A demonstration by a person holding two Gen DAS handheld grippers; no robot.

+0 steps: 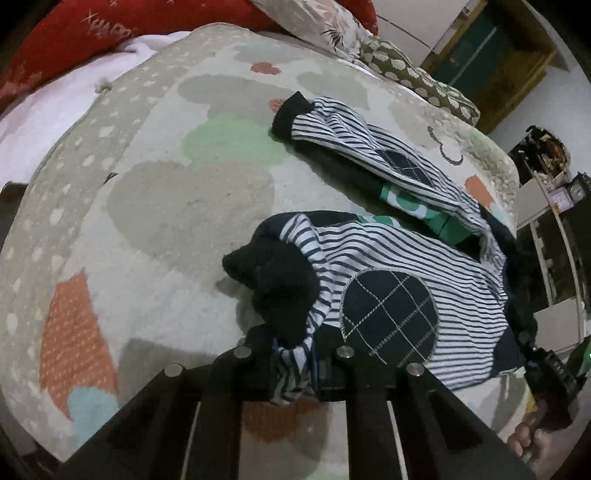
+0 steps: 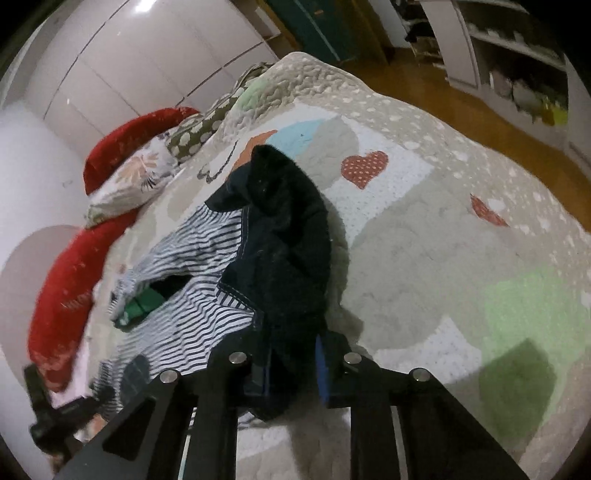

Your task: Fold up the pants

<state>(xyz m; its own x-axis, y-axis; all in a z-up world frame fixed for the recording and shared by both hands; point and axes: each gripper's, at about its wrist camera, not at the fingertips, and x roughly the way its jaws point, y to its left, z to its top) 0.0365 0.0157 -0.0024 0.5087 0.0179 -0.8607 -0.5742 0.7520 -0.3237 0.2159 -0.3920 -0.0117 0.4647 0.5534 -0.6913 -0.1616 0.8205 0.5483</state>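
Striped pants [image 1: 399, 266] with round navy knee patches lie across a pastel patchwork quilt [image 1: 155, 206], the left gripper [image 1: 295, 373] clamped on a bunched striped hem, red pillows [image 1: 74, 33] at the bed's far end.

Soft striped cloth pants [image 1: 388, 258] (quilted bedspread [image 1: 166, 206])

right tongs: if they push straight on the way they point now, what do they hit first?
Nothing to travel to: the right tongs are already shut on the dark waistband end of the striped pants. Pushing on would likely bunch that dark fabric ahead of them, then press into the quilt beneath; depth is unclear.
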